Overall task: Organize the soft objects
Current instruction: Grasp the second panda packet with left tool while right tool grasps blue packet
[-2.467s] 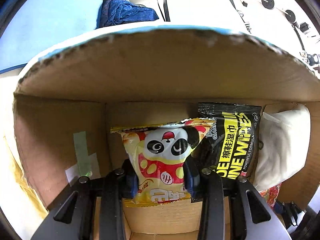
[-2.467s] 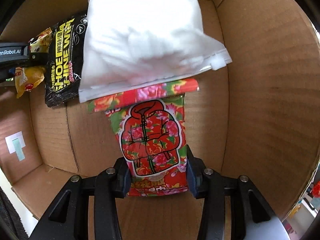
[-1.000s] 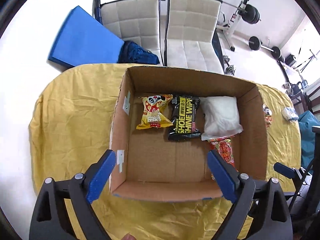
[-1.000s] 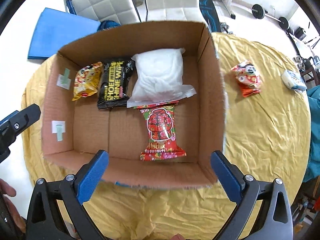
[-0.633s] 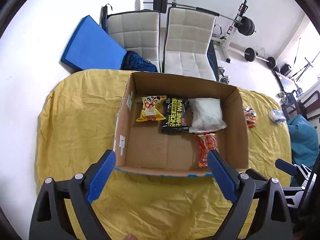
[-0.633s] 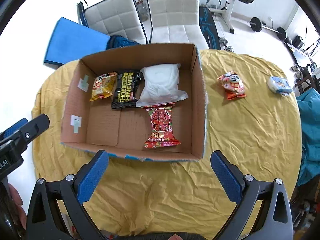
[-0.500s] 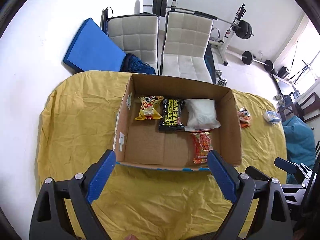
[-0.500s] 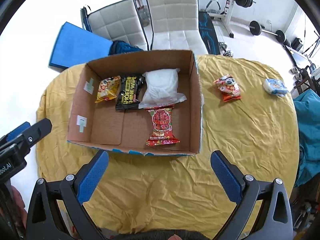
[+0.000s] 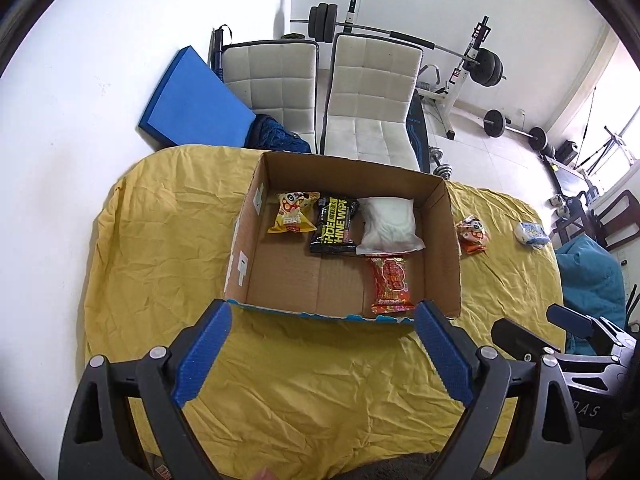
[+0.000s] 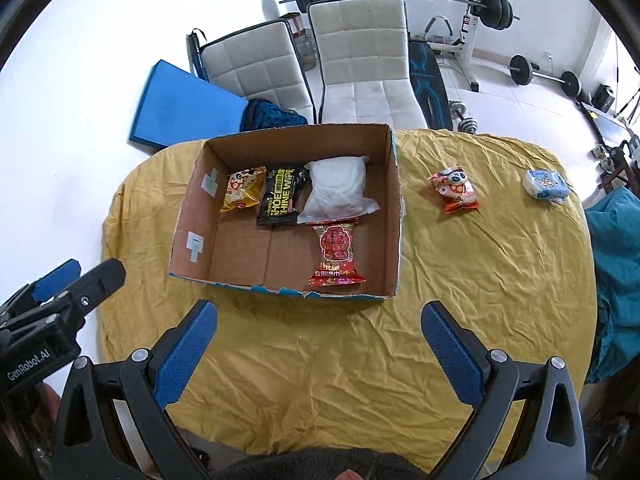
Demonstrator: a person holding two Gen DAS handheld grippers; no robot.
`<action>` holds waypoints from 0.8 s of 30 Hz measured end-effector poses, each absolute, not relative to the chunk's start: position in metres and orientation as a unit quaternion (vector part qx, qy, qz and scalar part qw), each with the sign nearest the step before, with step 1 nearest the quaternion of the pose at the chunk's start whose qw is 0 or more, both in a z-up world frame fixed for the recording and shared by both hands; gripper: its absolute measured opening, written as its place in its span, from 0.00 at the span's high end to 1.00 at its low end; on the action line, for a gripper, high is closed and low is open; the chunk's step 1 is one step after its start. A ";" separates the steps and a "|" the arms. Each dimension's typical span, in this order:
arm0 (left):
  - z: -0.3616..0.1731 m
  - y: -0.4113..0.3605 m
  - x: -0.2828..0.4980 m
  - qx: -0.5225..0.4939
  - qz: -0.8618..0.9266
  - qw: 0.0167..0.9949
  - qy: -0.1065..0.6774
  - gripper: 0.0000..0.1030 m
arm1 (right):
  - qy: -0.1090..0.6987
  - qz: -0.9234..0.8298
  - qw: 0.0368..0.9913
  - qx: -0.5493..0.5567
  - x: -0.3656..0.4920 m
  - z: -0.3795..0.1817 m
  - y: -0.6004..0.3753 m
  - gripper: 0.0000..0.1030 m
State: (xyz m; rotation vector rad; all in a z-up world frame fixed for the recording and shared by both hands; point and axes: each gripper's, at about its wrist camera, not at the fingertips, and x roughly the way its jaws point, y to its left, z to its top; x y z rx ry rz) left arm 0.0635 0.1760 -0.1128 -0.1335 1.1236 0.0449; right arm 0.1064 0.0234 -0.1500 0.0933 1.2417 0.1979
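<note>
An open cardboard box [image 9: 451, 240] [image 10: 394, 216] stands on the yellow-covered table. Inside lie a yellow panda snack pack [image 9: 291, 218] [image 10: 242, 193], a black shoe-wipes pack [image 9: 334, 229] [image 10: 280, 196], a white soft pack [image 9: 390, 225] [image 10: 338, 190] and a red floral pack [image 9: 391, 283] [image 10: 336, 252]. An orange panda pack [image 9: 472, 234] [image 10: 454, 188] and a pale blue pack [image 9: 531, 234] [image 10: 546, 186] lie on the cloth to the right of the box. My left gripper [image 9: 320, 328] and right gripper [image 10: 320, 328] are both open and empty, held high above the table's near side.
The yellow cloth [image 10: 460, 280] covers the oval table. Two white chairs [image 10: 360, 60] stand behind it, with a blue mat [image 10: 180, 108] and weight equipment [image 10: 492, 4] beyond. A teal fabric item [image 10: 616, 260] is at the right edge.
Both grippers let go of their packs inside the box, opened and pulled back up and away. The yellow panda pack and the red floral pack now lie in the box.
</note>
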 end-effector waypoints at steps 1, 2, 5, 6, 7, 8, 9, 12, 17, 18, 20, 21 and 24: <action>-0.112 0.172 0.064 -0.063 0.020 0.844 0.533 0.09 | 0.581 0.094 0.807 0.046 0.106 -0.150 0.021 0.00; -0.112 0.167 0.066 -0.063 0.017 0.844 0.533 0.09 | 0.581 0.096 0.807 0.049 0.107 -0.150 0.017 0.00; -0.111 0.144 0.075 -0.058 0.002 0.842 0.537 0.09 | 0.582 0.091 0.806 0.059 0.109 -0.151 -0.003 0.00; -0.111 0.133 0.080 -0.054 -0.005 0.842 0.537 0.09 | 0.584 0.089 0.804 0.066 0.111 -0.152 -0.013 0.00; -0.110 0.120 0.086 -0.048 -0.014 0.842 0.537 0.09 | 0.585 0.084 0.803 0.072 0.113 -0.152 -0.023 0.00; -0.111 0.111 0.091 -0.044 -0.022 0.841 0.538 0.09 | 0.586 0.080 0.802 0.079 0.115 -0.153 -0.033 0.00; -0.112 0.096 0.099 -0.039 -0.035 0.840 0.541 0.09 | 0.586 0.074 0.802 0.086 0.118 -0.153 -0.046 0.00; -0.119 0.048 0.130 -0.029 -0.075 0.831 0.551 0.09 | 0.586 0.043 0.802 0.106 0.128 -0.155 -0.095 0.00; -0.157 -0.030 0.198 -0.022 -0.125 0.795 0.594 0.09 | 0.589 -0.029 0.795 0.142 0.153 -0.169 -0.198 0.00; -0.168 -0.043 0.211 -0.013 -0.124 0.788 0.603 0.09 | 0.594 -0.043 0.789 0.150 0.161 -0.176 -0.221 0.00; -0.190 -0.066 0.234 -0.005 -0.122 0.773 0.622 0.09 | 0.598 -0.061 0.784 0.155 0.175 -0.187 -0.256 0.00; -0.202 -0.076 0.246 -0.002 -0.119 0.766 0.631 0.09 | 0.605 -0.070 0.778 0.153 0.183 -0.194 -0.272 0.00; -0.242 -0.093 0.276 -0.007 -0.104 0.743 0.661 0.09 | 0.615 -0.085 0.767 0.160 0.212 -0.216 -0.325 0.00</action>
